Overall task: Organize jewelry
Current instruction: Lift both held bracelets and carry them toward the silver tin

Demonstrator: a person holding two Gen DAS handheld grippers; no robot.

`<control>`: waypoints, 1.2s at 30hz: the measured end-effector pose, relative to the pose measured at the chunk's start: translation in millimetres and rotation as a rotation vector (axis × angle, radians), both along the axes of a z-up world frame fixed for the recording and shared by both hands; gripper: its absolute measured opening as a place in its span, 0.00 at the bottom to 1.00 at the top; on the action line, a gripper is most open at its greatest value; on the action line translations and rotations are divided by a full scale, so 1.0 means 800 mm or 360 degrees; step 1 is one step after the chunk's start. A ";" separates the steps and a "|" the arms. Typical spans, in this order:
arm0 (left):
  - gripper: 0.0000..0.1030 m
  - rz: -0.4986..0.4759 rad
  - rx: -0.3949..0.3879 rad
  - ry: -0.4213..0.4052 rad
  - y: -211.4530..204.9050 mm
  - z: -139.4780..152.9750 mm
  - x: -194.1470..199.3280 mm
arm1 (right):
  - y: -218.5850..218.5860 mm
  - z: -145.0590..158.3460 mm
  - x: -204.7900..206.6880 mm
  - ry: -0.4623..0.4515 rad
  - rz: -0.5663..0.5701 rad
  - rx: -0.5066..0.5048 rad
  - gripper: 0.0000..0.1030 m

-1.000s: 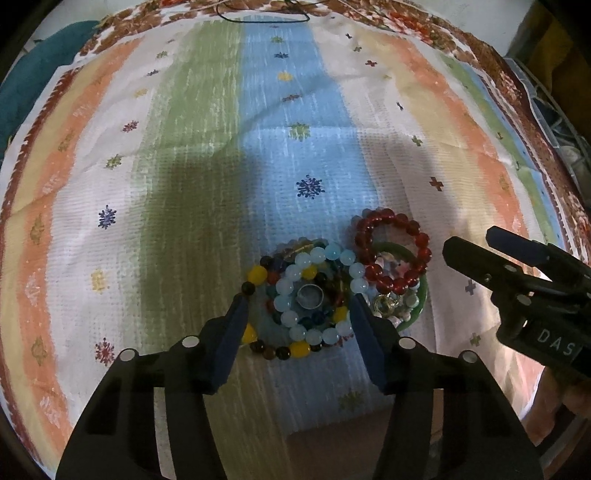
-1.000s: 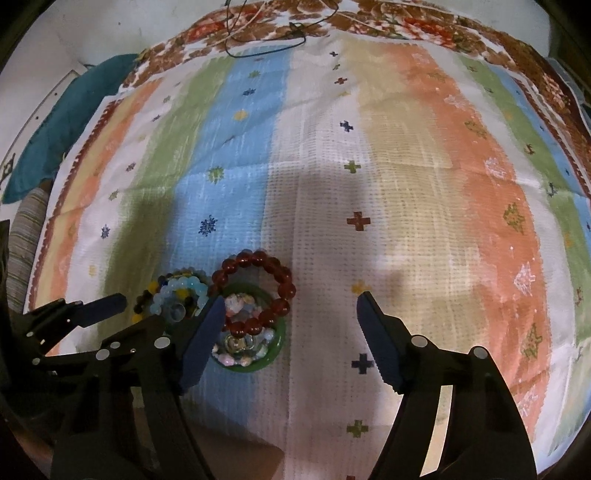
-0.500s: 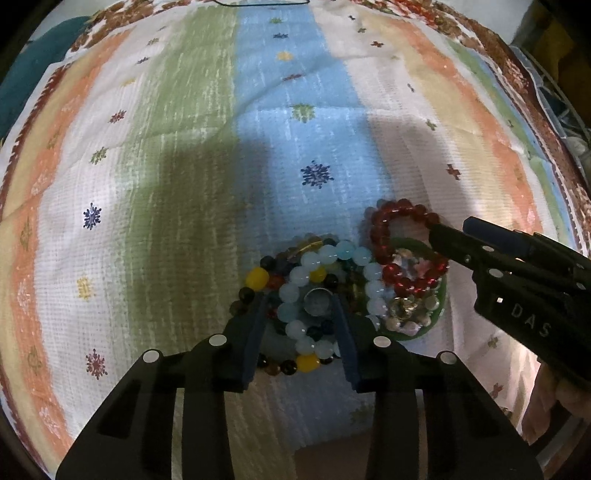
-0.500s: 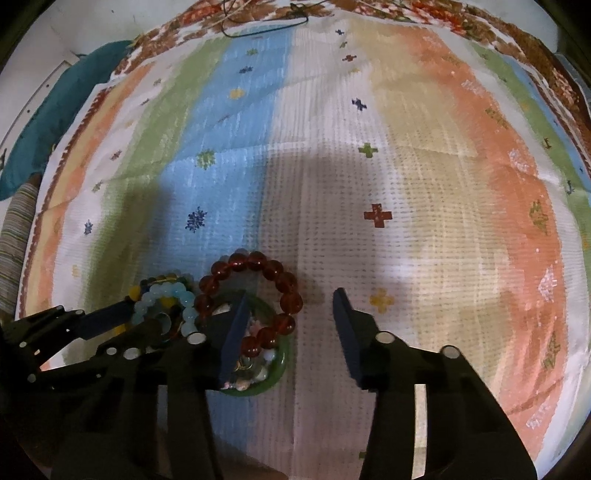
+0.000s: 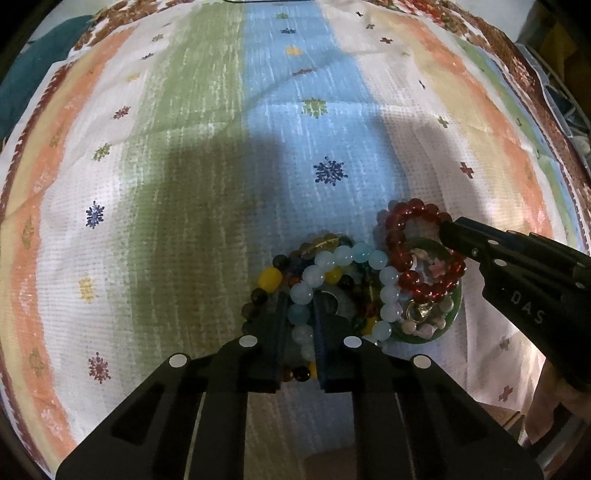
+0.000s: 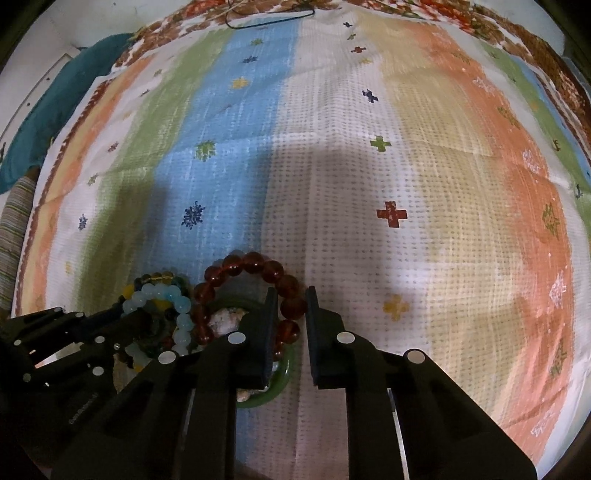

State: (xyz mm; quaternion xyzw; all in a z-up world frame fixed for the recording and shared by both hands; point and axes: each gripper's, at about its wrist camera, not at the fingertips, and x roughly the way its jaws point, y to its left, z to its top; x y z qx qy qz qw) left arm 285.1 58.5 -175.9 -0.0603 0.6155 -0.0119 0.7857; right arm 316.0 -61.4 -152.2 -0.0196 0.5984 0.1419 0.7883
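Note:
A heap of jewelry lies on a striped cloth [image 5: 221, 184]. My left gripper [image 5: 300, 314] is shut on a pale blue bead bracelet [image 5: 347, 258] that lies over a multicoloured bead bracelet [image 5: 271, 278]. My right gripper [image 6: 289, 308] is shut on a dark red bead bracelet [image 6: 255, 264], which rests partly on a green bangle [image 6: 280, 384] with small pale beads inside it. The red bracelet [image 5: 413, 214] and green bangle [image 5: 456, 306] also show in the left wrist view, with my right gripper's fingers [image 5: 458, 232] at the red beads.
The striped cloth [image 6: 406, 184] spreads far ahead and to both sides. A teal cushion [image 6: 55, 110] lies past its left edge. A thin dark cord [image 6: 266, 18] lies at the far edge.
Both grippers lowered onto the heap and closed: the left on the pale blue bracelet, the right on the red bracelet.

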 end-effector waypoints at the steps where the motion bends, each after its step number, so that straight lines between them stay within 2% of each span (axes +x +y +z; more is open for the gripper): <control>1: 0.11 0.0001 -0.0003 -0.0007 0.001 0.003 -0.002 | -0.001 0.002 0.000 -0.0004 -0.0001 0.0005 0.14; 9: 0.11 -0.0023 -0.0022 -0.0110 -0.007 0.042 -0.014 | -0.002 0.024 -0.015 -0.0058 0.0018 0.0020 0.14; 18: 0.11 -0.0018 -0.0004 -0.0199 -0.016 0.070 -0.026 | -0.008 0.059 -0.042 -0.0168 0.0062 -0.0002 0.14; 26: 0.11 -0.0030 0.0111 -0.0261 -0.024 0.090 -0.042 | -0.012 0.082 -0.062 -0.0250 0.0070 -0.0032 0.14; 36: 0.11 -0.0013 0.0076 -0.0379 -0.030 0.131 -0.070 | -0.025 0.122 -0.094 -0.0356 0.0092 0.0025 0.14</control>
